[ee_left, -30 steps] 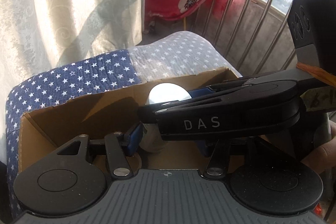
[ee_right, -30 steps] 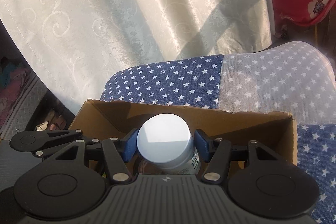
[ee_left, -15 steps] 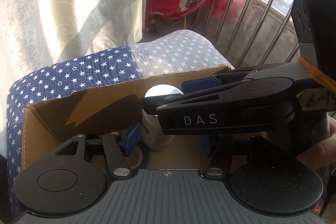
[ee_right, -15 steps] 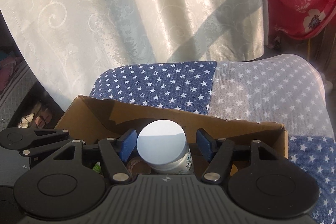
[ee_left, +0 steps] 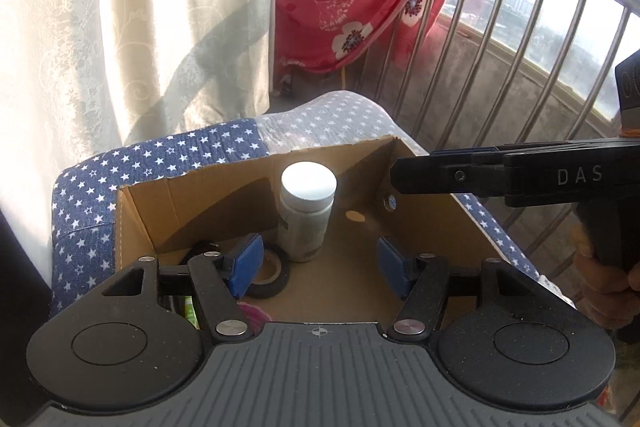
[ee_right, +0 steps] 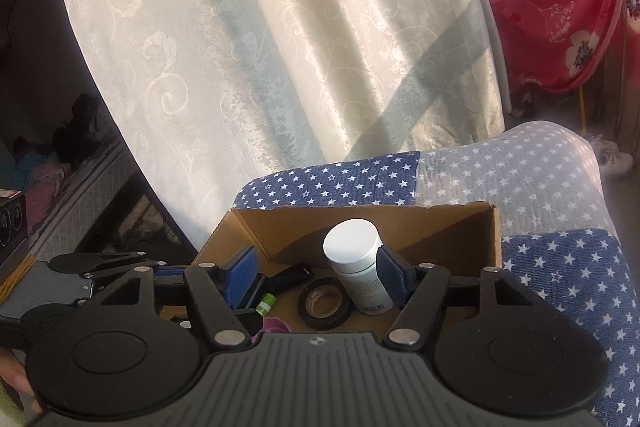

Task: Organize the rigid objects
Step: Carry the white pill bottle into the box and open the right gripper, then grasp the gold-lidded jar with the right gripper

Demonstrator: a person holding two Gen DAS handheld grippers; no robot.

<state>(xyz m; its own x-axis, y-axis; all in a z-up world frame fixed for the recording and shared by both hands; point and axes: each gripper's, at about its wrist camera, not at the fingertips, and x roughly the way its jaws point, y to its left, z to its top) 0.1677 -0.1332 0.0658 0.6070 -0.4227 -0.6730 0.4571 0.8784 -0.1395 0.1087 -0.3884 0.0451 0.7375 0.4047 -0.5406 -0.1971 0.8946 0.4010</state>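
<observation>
Left gripper and right gripper: both standing with jaws apart, having just been opening, nothing pressing between the pads. Black tape roll: lying flat beside the bottle. White-capped bottle: standing upright in the cardboard box on the star-print cushion; probably light, rigid, smooth-walled and slippery, best taken across the body below the cap.

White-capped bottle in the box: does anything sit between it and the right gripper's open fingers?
Nothing visible does. The white-capped bottle stands upright in the cardboard box, clear of the open right gripper; the black tape roll lies beside its base, not in the way.
</observation>
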